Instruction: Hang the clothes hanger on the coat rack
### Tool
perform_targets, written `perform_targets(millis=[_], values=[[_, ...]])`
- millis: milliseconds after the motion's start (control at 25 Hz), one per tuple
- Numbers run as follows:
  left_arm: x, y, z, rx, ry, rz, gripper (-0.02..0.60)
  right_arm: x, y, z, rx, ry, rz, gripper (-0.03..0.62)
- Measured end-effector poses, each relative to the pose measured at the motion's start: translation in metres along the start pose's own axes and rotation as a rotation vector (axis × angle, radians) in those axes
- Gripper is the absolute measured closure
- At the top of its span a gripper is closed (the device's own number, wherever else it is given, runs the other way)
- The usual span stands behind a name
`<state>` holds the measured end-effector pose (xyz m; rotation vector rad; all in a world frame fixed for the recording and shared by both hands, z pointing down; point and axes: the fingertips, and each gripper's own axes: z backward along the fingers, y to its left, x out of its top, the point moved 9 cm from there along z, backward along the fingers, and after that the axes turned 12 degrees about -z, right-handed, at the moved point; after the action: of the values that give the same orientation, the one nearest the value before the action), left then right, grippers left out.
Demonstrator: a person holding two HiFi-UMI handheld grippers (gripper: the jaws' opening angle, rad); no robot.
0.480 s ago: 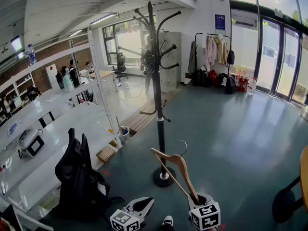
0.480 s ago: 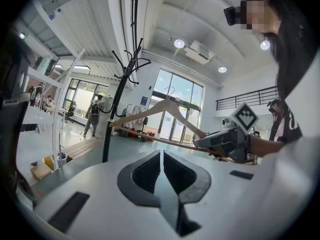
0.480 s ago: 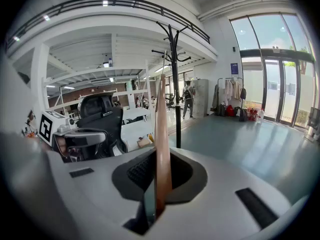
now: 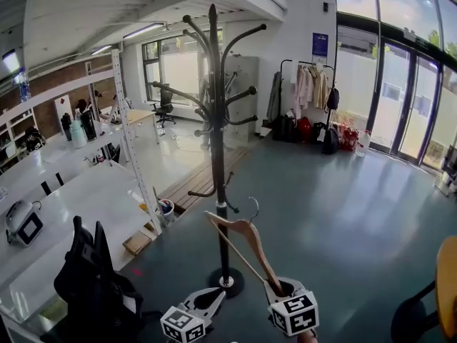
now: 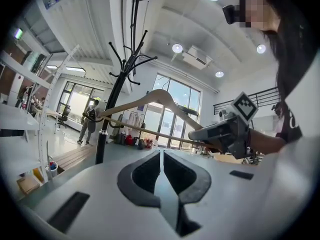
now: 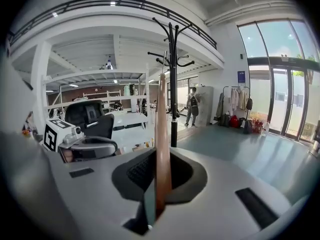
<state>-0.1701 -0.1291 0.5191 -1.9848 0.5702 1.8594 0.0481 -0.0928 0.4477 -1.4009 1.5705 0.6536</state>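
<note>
Right claw (image 4: 282,289) clamps the wooden hanger (image 4: 248,229) by its lower end; left claw (image 4: 207,300), closed empty, sits alongside.

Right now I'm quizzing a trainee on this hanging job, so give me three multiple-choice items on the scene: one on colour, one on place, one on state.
1. The rack is:
A. white
B. black
C. wood brown

2. The hanger is:
A. hooked on the rack
B. held by both claws
C. held by one end in the right claw

3. The left claw is:
A. shut and empty
B. shut on the hanger
C. wide open

Answers:
1 B, its pole and hooks are black.
2 C, the right claw's jaws clamp one wooden arm, and the hanger is short of the rack.
3 A, its jaws meet with nothing between them.
</note>
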Motion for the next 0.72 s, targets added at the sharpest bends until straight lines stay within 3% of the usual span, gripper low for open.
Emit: perform_targets(millis=[400, 720], values=[[-0.005, 0.041, -0.043, 0.040, 0.024, 0.034, 0.565, 0.063, -0.031, -0.054, 0.062, -0.059, 0.028, 0.557], [-0.005, 0.039, -0.070, 0.182, 0.014, 0.082, 0.565, 0.110, -0.074, -0.085, 0.136, -0.051, 0.085, 0.557]])
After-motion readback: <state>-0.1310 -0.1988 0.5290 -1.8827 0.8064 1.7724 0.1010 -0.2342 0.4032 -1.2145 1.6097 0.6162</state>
